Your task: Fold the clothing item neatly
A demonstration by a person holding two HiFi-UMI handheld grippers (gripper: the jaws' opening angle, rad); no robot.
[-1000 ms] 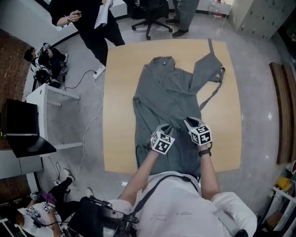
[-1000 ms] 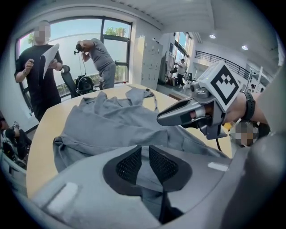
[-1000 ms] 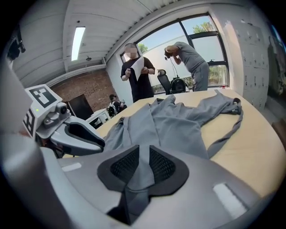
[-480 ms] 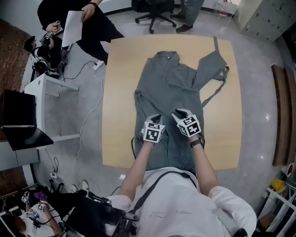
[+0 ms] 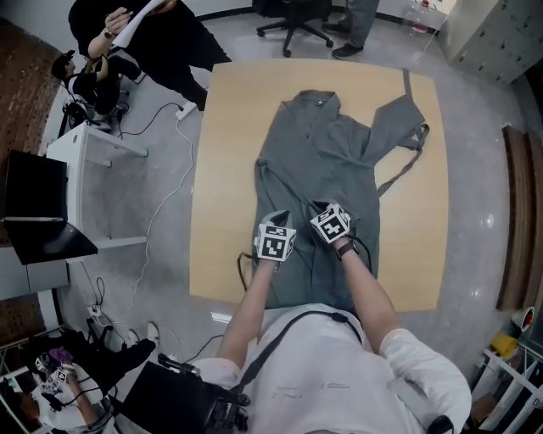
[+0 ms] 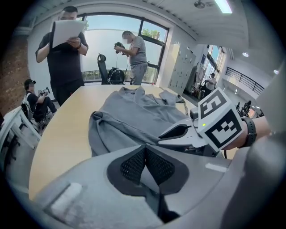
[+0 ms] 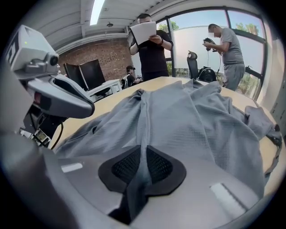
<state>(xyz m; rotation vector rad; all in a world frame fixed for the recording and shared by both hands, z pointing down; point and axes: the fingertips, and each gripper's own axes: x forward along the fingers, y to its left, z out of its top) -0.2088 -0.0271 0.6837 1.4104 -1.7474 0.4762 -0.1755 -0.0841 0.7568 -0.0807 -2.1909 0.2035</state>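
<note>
- A grey garment (image 5: pixel 318 161) lies spread along the middle of the wooden table (image 5: pixel 225 169). Its collar is toward the table's far edge and its hem reaches the near edge, where the person stands.
- One sleeve (image 5: pixel 397 114) is flung out toward the table's far right corner. A thin strap (image 5: pixel 399 176) trails from it across the bare wood on the table's right half.
- The left gripper (image 6: pixel 145 154) sits over the near part of the table, at the garment's left edge. Its jaws are pressed together, and a thin sliver of the grey cloth is pinched between the pads.
- The right gripper (image 7: pixel 144 165) is just beside it, toward the table's right. It is on the middle of the garment, where a raised ridge of cloth runs up toward the collar.
- The right jaws have just been closing. That ridge passes between the pads, which press on it from both sides (the cloth bunches and darkens just behind them).
- Both grippers point down and away, toward the table's far edge.
- Beyond the table's far left corner stands a person in black (image 5: pixel 161 38) holding a sheet of paper (image 5: pixel 136 19).
- An office chair (image 5: pixel 299 21) is past the table's far edge.
- A white desk (image 5: pixel 93 144) stands to the table's left.
</note>
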